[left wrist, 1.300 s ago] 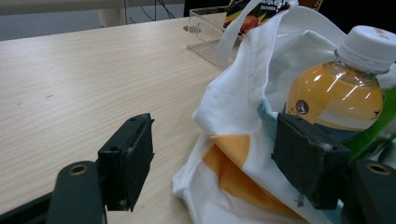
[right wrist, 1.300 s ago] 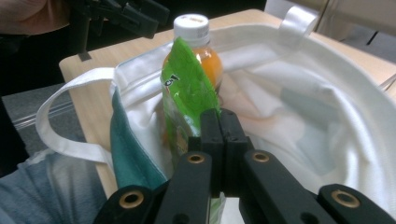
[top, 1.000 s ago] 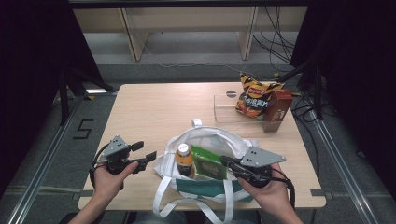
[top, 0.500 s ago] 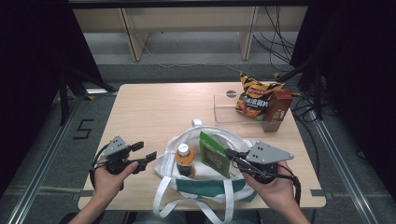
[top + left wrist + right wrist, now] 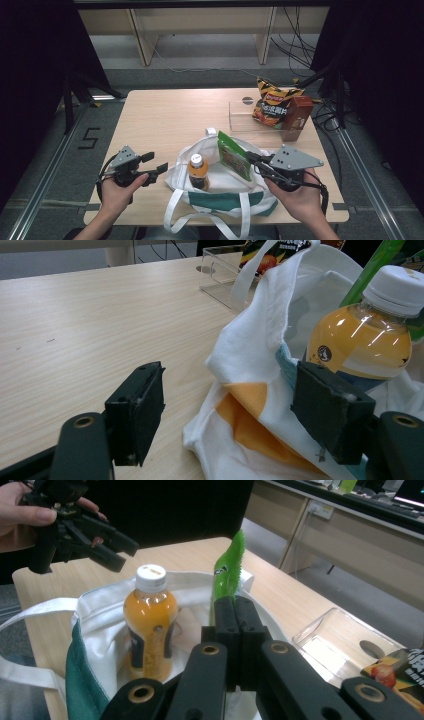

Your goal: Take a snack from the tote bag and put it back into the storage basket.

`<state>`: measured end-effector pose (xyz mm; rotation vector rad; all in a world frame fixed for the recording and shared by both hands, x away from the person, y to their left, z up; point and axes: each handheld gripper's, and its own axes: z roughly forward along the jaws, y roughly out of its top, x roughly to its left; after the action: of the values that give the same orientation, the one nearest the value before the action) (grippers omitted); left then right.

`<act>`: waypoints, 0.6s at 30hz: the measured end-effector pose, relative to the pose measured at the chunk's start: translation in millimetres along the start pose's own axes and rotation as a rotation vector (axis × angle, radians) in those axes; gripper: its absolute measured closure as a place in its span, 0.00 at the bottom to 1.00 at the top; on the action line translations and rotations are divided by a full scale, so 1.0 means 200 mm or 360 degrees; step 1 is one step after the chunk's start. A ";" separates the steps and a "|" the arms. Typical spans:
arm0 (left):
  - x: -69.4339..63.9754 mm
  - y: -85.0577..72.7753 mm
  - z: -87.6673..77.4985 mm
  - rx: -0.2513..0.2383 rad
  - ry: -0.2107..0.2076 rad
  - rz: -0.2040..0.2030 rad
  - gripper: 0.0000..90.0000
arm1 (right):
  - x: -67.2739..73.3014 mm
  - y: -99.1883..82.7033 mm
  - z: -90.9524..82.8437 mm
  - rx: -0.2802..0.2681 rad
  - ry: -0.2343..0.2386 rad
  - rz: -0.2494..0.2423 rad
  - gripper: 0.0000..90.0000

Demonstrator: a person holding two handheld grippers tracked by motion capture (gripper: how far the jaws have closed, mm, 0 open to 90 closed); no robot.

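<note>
Table [image 5: 165, 115]: unchanged.
Right gripper [image 5: 251, 159]: clamped on green packet [image 5: 233, 156], now raised higher above tote bag [image 5: 220, 200].
Left gripper [image 5: 156, 163]: released, unmoved beside tote bag.

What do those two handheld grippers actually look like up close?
Each is a black gadget gripped in a bare hand. The left gripper and right gripper have two flat black jaws on hinged links with brass-ringed pivots, a grey three-cornered plate on top and a thin black cable trailing.
</note>
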<state>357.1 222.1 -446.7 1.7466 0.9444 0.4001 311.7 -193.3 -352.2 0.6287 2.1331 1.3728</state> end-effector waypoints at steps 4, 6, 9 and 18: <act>0.00 0.00 0.00 0.0000 0.0000 0.0000 0.31 | -0.01 0.02 -0.02 -0.0012 -0.0025 -0.0016 1.00; 0.00 0.00 0.00 -0.0002 0.0000 -0.0002 0.31 | -0.01 0.03 -0.03 -0.0027 -0.0046 -0.0002 1.00; 0.00 0.00 0.00 -0.0006 -0.0008 -0.0003 0.31 | -0.03 0.04 -0.04 -0.0030 -0.0037 -0.0011 1.00; 0.00 0.00 0.00 -0.0012 -0.0009 -0.0005 0.31 | -0.08 0.09 -0.10 -0.0099 -0.0122 -0.0048 1.00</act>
<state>357.2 222.5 -446.8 1.7381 0.9406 0.3964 312.3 -209.3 -326.9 0.6125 2.0237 1.3716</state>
